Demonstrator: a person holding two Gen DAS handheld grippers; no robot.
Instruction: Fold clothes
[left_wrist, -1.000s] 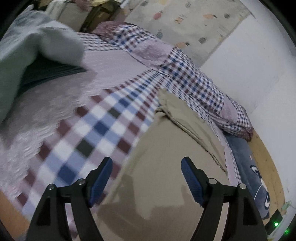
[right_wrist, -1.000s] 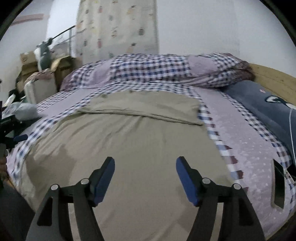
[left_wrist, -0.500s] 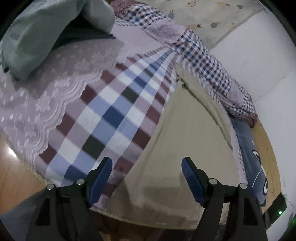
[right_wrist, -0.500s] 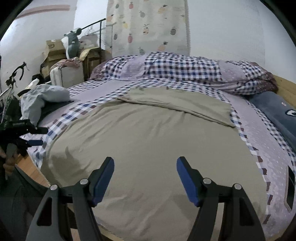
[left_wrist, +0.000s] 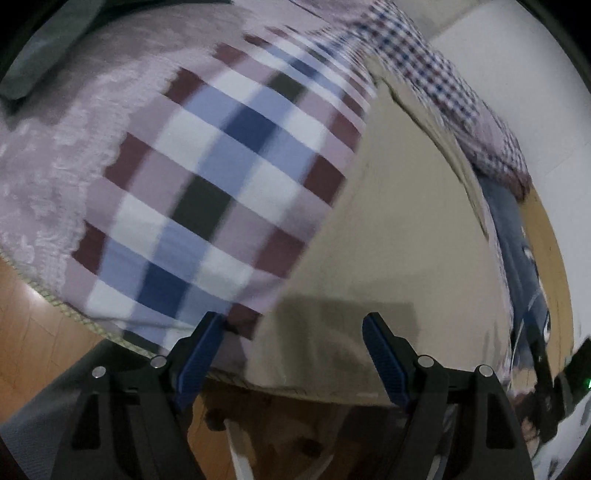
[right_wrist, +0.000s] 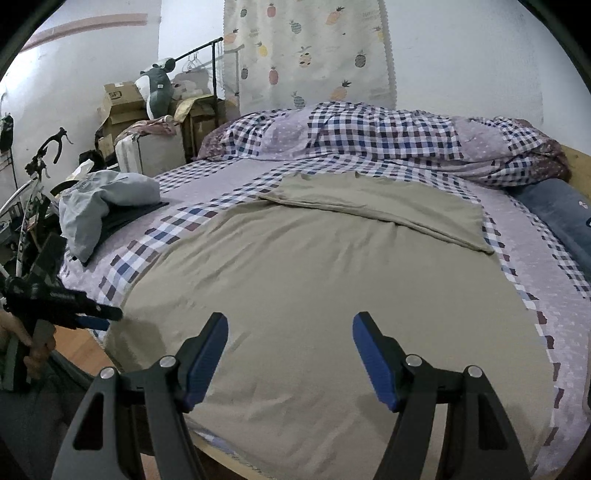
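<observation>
Checked bedsheet (right_wrist: 554, 295), khaki garment (right_wrist: 314, 295) (spread flat), white walls (right_wrist: 461, 55)

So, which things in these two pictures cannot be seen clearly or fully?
- Beige garment: its near hem, right wrist view, hidden behind the right gripper.
- Checked bedsheet: pattern smeared by motion blur, left wrist view.
- Dark folded cloth: mostly covered by the pale grey-blue garment.
- Left gripper: right wrist view, jaws too small to read.

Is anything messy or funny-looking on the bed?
Yes. A pale blue garment lies bunched in a heap at the bed's left edge, on top of something dark, instead of flat. The big tan garment is spread out, but its far end is already flipped over, slightly crooked.
</observation>
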